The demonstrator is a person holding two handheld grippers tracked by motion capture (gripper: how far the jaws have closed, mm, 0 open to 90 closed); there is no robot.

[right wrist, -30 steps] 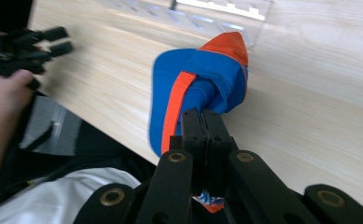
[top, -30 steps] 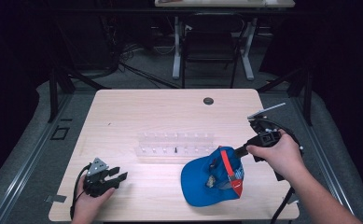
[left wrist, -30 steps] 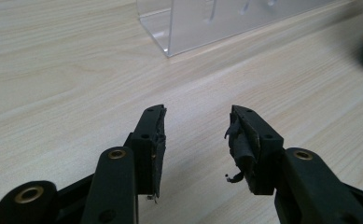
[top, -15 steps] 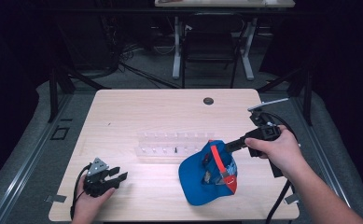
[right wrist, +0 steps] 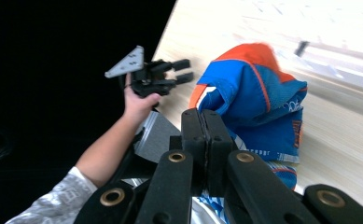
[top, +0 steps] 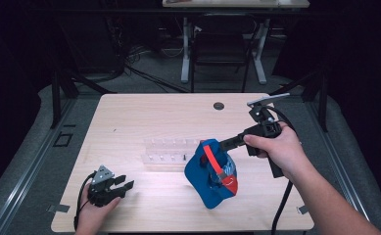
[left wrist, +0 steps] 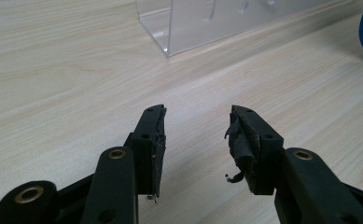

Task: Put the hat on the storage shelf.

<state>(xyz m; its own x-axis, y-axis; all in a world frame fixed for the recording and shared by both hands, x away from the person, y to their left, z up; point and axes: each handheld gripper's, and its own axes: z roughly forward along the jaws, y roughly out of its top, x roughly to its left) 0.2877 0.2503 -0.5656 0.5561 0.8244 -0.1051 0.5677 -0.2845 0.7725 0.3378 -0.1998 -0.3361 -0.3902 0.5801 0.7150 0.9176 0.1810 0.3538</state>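
Blue fabric cap hung pinched in the right gripper, jaws pressed together; left gripper rested spread on the bench. Recommended: lift slowly, grip firm.

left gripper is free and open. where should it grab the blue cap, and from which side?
Likely the lower blue edge of the cap, approached from the person's left. The right gripper is shut on the cap's upper part and holds it tilted up off the table, so the bottom left fabric faces the left gripper. Its fingers are apart and level with the tabletop; the clear acrylic rack sits farther back.
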